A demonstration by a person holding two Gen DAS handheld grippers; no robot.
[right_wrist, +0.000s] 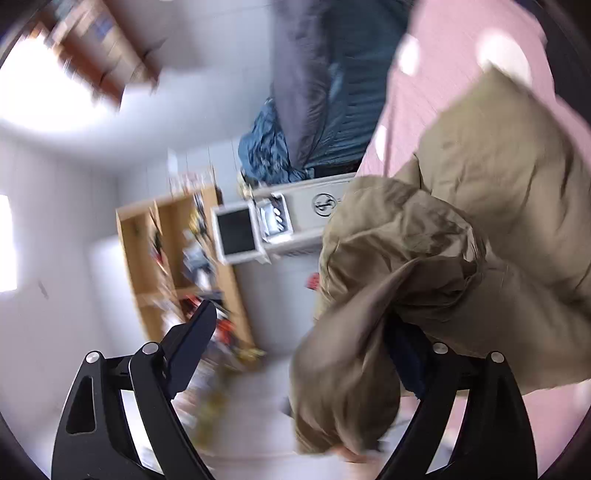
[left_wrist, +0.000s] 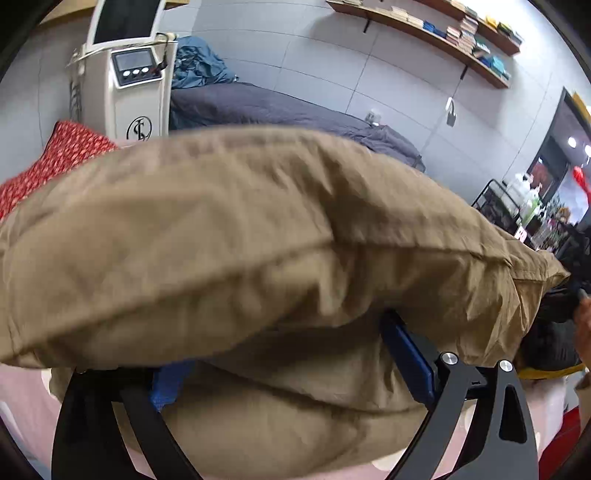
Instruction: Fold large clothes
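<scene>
A bulky tan garment (left_wrist: 240, 229) fills the left wrist view, lying bunched on a pink spotted surface (left_wrist: 22, 398). My left gripper (left_wrist: 284, 347) stands wide, its blue pads (left_wrist: 410, 358) on either side of a thick fold, and cloth bulges between and over them. In the right wrist view the same tan garment (right_wrist: 498, 192) sits to the right. A loose flap of it hangs over the right finger of my right gripper (right_wrist: 299, 317). That gripper's left finger (right_wrist: 195, 343) stands bare and far from the cloth, so the jaws are open.
A white machine with a screen (left_wrist: 133, 74) stands behind the garment, beside dark grey bedding (left_wrist: 277, 107) and a blue cloth (left_wrist: 195, 62). A red patterned cloth (left_wrist: 55, 158) lies at the left. Wall shelves with books (left_wrist: 461, 33) and a wooden shelf unit (right_wrist: 166, 258) line the room.
</scene>
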